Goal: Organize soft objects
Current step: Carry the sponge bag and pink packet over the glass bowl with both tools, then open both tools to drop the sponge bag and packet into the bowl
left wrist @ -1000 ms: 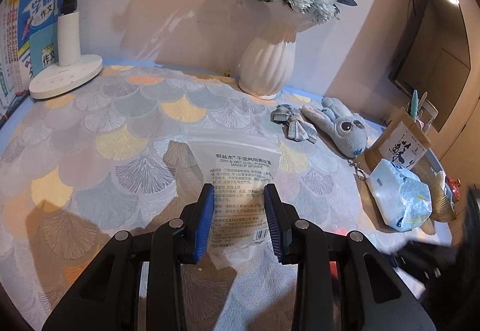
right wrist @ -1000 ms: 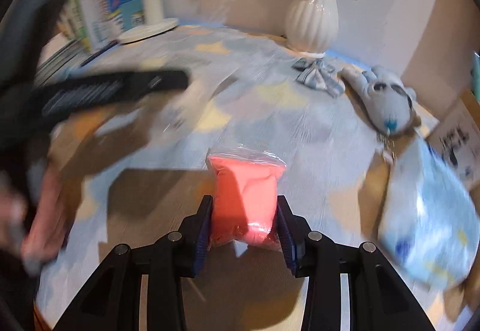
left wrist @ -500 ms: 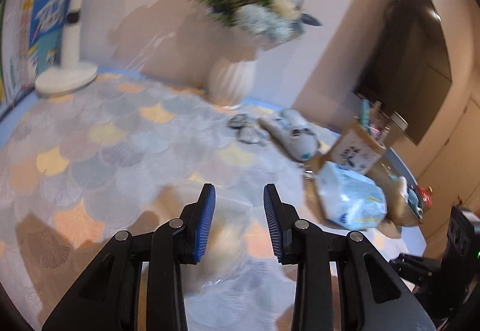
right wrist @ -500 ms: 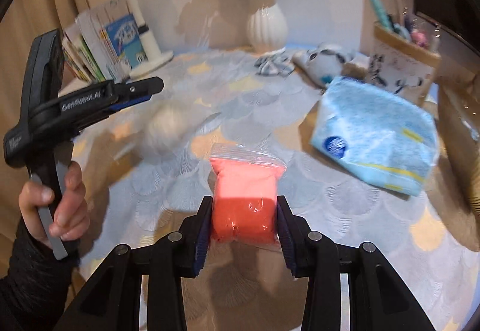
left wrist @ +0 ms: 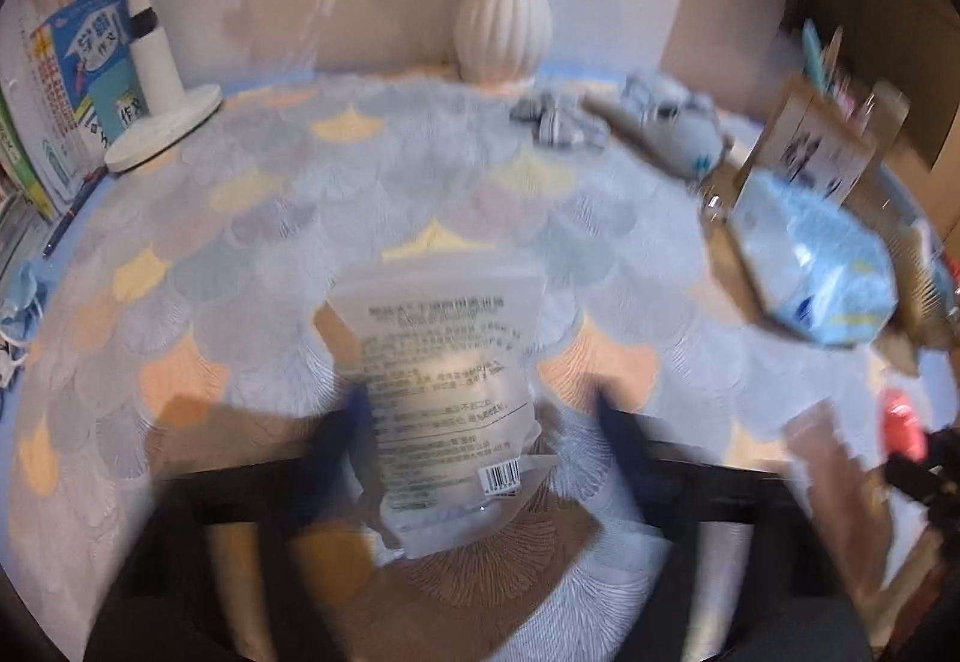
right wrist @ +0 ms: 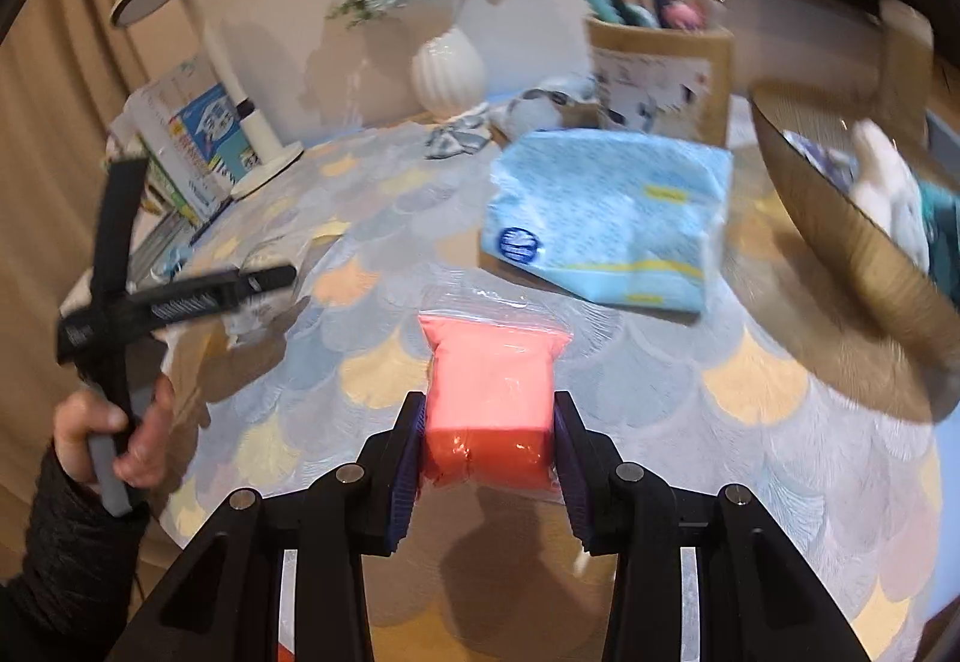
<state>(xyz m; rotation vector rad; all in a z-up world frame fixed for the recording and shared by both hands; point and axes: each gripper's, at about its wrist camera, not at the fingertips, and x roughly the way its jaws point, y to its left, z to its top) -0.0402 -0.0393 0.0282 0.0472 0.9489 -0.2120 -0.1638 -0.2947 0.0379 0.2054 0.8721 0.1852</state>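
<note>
Pinching a pink pouch (right wrist: 489,392) between its blue pads, the right gripper (right wrist: 489,443) holds it just above the scale-patterned worktop (right wrist: 690,422), jaws pressed on both of its sides. Ahead lies a light blue tissue pack (right wrist: 606,227), and past it stand a pen holder (right wrist: 660,80) and a white vase (right wrist: 447,71) with blue flowers. A brown bowl (right wrist: 840,218) at the right edge holds a white soft thing. At the left, a hand (right wrist: 114,434) in a dark sleeve grips the left gripper's handle. In the left wrist view, much blurred, the left gripper (left wrist: 480,422) has a frosted bag (left wrist: 447,380) with printed text between its jaws; these have just been opening, and the blue pads stand apart from the bag's sides, not pressing it. The bag lies flat on the worktop near its front edge. Farther back sit a striped bow (left wrist: 555,119) and a grey plush (left wrist: 678,122), just beside each other, with a white lamp (left wrist: 159,104) and books (left wrist: 72,92) at the left.
</note>
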